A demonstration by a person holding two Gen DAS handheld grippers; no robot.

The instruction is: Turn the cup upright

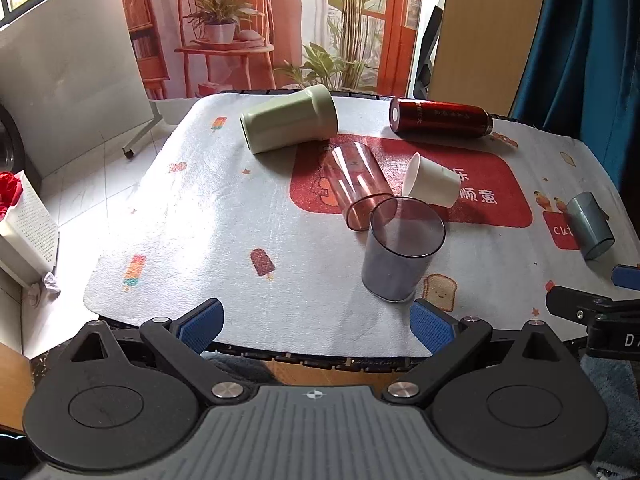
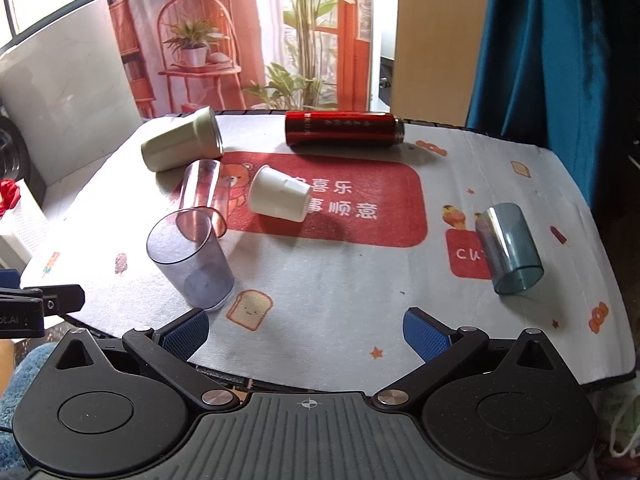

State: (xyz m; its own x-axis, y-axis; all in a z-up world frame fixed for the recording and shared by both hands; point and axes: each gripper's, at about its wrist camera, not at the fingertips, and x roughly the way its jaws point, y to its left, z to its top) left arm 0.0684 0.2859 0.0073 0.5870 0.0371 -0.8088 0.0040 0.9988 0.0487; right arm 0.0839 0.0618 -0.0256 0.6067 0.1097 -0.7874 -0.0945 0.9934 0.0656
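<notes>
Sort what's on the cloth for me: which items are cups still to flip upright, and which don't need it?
To flip, lying on their sides:
green cup
clear pink cup
white paper cup
blue-grey cup

Not needing it:
grey clear cup, already upright
red flask, a bottle

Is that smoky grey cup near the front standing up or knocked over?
Upright: the grey cup stands on its base, open rim up, empty.
</notes>
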